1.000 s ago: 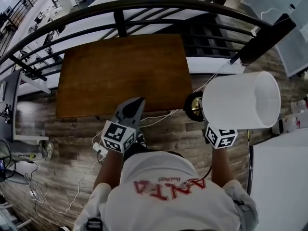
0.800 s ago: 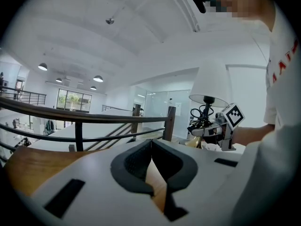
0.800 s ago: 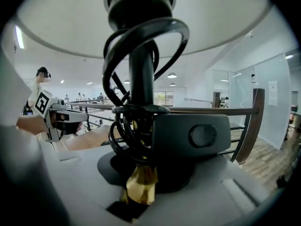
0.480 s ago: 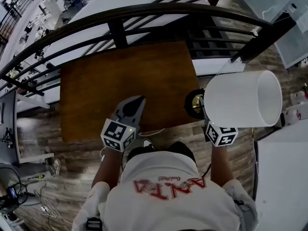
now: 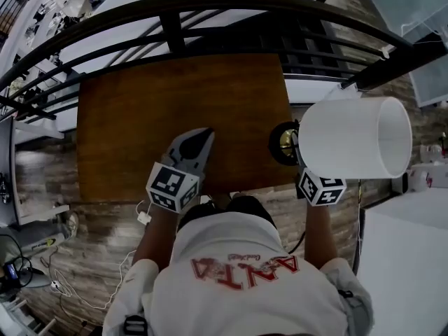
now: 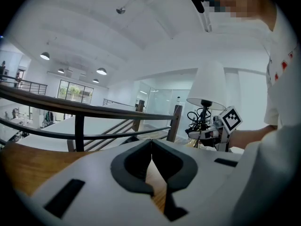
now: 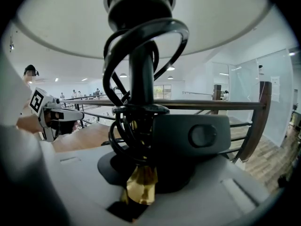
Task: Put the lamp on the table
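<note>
Both right gripper jaws clamp the lamp at the table edge.

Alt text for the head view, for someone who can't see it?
Seen from above, the right gripper grips a white-shaded lamp by its stem at the right edge of a brown wooden table. The left gripper, shut and empty, hovers over the table's near side. A dark railing curves behind.
</note>
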A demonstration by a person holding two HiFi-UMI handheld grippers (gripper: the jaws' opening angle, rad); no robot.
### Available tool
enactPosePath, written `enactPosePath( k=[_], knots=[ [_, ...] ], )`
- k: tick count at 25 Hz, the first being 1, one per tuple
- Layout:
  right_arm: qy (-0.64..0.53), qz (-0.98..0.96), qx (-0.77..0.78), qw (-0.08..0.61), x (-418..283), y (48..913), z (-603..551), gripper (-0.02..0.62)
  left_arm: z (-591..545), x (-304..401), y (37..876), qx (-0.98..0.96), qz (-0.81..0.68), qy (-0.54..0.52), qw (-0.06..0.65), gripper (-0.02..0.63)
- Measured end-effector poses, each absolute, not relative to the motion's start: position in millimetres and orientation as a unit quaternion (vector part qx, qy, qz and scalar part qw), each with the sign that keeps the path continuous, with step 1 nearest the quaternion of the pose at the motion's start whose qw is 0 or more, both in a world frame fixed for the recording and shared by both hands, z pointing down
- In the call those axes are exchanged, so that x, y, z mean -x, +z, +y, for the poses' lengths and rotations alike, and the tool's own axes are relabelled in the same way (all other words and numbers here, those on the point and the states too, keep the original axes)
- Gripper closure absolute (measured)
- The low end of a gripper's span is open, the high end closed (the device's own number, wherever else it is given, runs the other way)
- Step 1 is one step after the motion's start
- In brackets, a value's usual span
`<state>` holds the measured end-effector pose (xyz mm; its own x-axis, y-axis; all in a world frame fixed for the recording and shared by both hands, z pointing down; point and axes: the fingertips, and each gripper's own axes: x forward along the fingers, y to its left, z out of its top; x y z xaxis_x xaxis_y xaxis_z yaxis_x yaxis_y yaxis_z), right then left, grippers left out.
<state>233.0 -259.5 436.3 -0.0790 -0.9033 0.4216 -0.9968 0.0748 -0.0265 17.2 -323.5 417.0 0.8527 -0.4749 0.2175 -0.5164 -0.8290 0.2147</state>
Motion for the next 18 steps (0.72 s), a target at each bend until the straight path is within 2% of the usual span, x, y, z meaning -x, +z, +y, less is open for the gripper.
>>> enactPosePath(
  k=[9,18],
  knots=[
    [0.153,-0.729,-0.647,0.164,-283.9,461.5,-350.1,0.512,-373.0,-53.6,437.1,-0.94,-0.295,0.086,0.15,0.597],
    [0.158,-0.741,-0.631,0.165,-296.3,515.9,-452.7,0.512,-419.2,-50.3,475.8,-0.918,-0.339,0.099,0.18,0.597]
  ],
)
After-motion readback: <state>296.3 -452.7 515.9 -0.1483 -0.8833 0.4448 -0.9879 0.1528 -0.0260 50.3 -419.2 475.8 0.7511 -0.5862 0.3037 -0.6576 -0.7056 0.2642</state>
